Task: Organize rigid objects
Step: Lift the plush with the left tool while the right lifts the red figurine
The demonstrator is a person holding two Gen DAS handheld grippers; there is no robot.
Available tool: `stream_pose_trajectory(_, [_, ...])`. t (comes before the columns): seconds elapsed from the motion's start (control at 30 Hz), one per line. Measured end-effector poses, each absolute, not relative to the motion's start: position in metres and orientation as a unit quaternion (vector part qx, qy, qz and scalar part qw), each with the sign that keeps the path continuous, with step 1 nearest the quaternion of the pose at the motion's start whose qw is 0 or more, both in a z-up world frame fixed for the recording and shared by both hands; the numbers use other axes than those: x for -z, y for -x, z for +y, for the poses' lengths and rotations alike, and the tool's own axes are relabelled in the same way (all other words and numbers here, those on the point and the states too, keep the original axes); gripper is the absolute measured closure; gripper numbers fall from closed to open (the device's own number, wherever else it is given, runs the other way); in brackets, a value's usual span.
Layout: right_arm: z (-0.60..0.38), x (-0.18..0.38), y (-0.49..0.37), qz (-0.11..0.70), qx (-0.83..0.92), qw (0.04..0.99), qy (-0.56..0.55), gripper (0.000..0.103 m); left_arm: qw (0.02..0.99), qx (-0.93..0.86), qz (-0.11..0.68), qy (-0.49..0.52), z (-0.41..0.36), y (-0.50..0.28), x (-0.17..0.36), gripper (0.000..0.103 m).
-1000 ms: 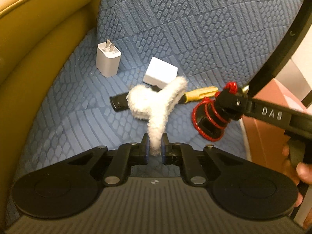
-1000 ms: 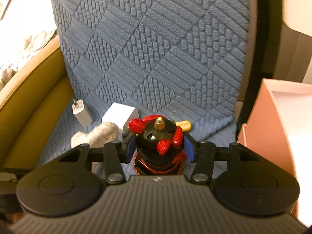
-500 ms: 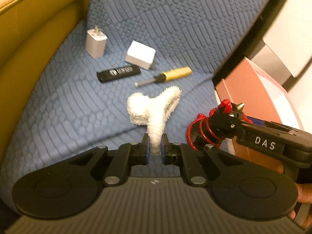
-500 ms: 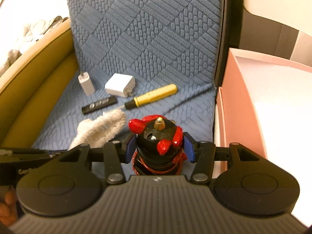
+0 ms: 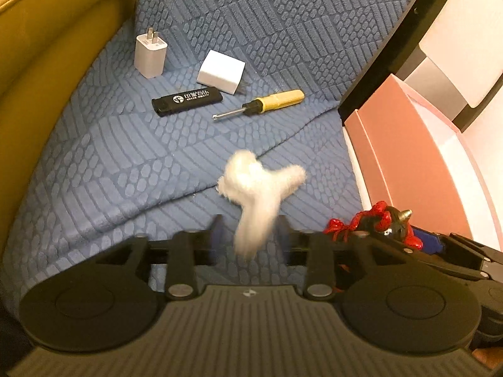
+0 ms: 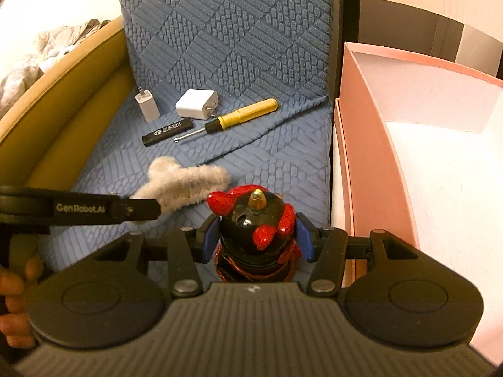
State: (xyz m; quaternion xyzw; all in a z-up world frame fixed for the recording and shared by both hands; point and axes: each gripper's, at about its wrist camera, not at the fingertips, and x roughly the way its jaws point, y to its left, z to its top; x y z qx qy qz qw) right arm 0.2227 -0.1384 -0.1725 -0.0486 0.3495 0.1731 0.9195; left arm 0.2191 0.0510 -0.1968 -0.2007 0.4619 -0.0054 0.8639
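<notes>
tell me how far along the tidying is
Done: nothing visible in the pink box yet. In hand: the right gripper clamps the red-and-black toy; the left gripper, jaws apart, has the blurred fluffy clip between them. Left: plug charger, white cube charger, lighter and screwdriver on the seat.

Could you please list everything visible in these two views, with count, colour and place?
Phone charger: 1, white, prongs up, far left of seat.
Plug block: 1, white, right of the charger.
Lighter: 1, black, white print, in front of both.
Screwdriver: 1, yellow handle, right of the lighter.
Hair claw: 1, white fuzzy, blurred, between the left gripper's open fingers.
Toy: 1, black and red, in the right gripper.
Box: 1, pink, white inside, right of the seat.
Seat cover: 1, blue textured.
Sofa arm: 1, mustard, left.
Left gripper: black, open.
Right gripper: black, blue pads, shut.
</notes>
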Motion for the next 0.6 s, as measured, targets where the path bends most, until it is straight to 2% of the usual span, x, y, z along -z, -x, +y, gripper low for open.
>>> stream_pose_trajectory(0.17, [-0.136, 0.176, -0.225, 0.344, -0.161, 0.923, 0.053, 0.047, 0.865, -0.003, 0.468, 0.179, 0.051, -0.224, 0.198, 0.035])
stream_pose_trajectory(0.37, [-0.133, 0.179, -0.231, 0.349, -0.159, 0.922, 0.056, 0.043, 0.866, -0.007, 0.471, 0.169, 0.054, -0.231, 0.2, 0.029])
stream_pose_trajectory(0.6, [-0.132, 0.189, -0.237, 0.371, -0.16, 0.913, 0.056, 0.043, 0.867, -0.008, 0.478, 0.14, 0.048, -0.241, 0.206, 0.028])
